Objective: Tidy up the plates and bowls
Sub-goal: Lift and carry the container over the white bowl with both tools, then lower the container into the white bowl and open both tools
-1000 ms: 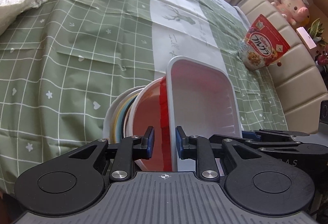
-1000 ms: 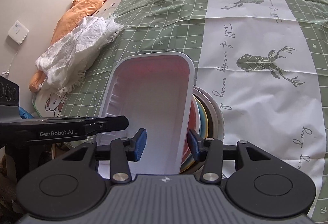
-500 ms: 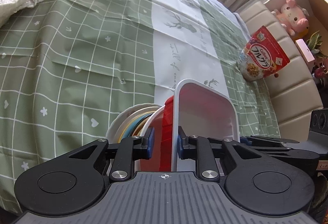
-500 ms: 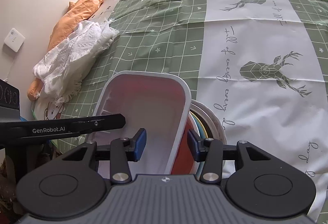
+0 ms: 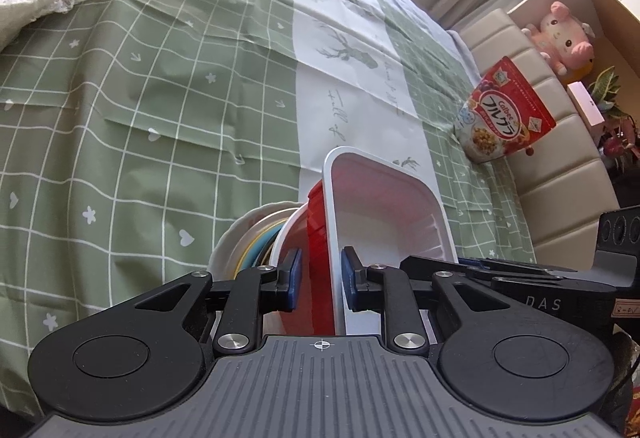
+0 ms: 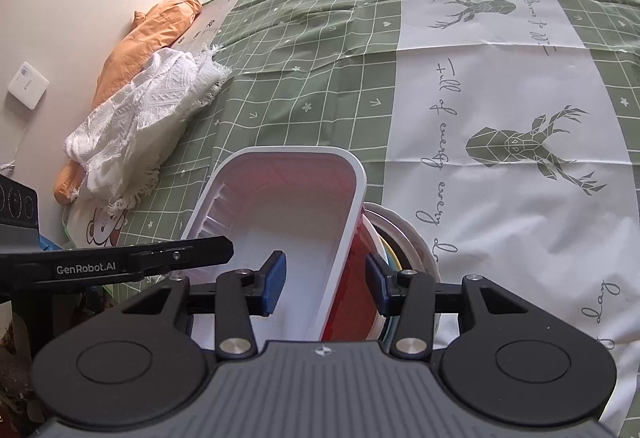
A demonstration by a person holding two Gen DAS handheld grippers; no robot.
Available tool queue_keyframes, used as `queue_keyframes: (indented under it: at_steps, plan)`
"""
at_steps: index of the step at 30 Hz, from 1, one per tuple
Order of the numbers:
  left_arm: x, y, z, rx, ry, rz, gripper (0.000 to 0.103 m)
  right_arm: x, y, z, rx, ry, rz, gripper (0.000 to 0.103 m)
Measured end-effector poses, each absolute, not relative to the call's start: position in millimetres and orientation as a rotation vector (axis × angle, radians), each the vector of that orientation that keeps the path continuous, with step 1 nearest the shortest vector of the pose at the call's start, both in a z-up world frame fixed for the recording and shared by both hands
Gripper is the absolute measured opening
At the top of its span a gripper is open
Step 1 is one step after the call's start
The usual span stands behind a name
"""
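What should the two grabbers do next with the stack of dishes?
Probably lower it gently onto the green cloth. Both the left gripper and right gripper straddle the rims of the white tray and red bowl, so the stack appears carried.

open bedspread [image 6: 500,85] ahead; white cloth [image 6: 148,125] left, cereal bag [image 5: 502,115] right

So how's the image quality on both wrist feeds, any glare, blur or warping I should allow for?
Left wrist view: sharp, strong fisheye bending of the green checked tablecloth, and the window at the top is blown out. Right wrist view: also sharp, sunlight washes out the white lace cloth, and the white rectangular plastic tray glows pink from the red bowl behind it.
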State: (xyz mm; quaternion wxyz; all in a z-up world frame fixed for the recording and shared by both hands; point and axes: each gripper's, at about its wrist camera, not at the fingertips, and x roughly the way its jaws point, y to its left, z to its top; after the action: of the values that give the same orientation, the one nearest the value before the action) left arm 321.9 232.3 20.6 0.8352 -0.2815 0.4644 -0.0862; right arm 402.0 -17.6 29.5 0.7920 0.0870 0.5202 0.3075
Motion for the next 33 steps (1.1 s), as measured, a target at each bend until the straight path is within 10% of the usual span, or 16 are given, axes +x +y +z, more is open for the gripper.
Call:
queue_keyframes:
  at_steps: [33]
  plan:
    - [306.9,231.5,36.4,-0.601,0.931,-0.170,0.022,388.3,-22.1,49.9,0.215,1.045,0.677,0.045]
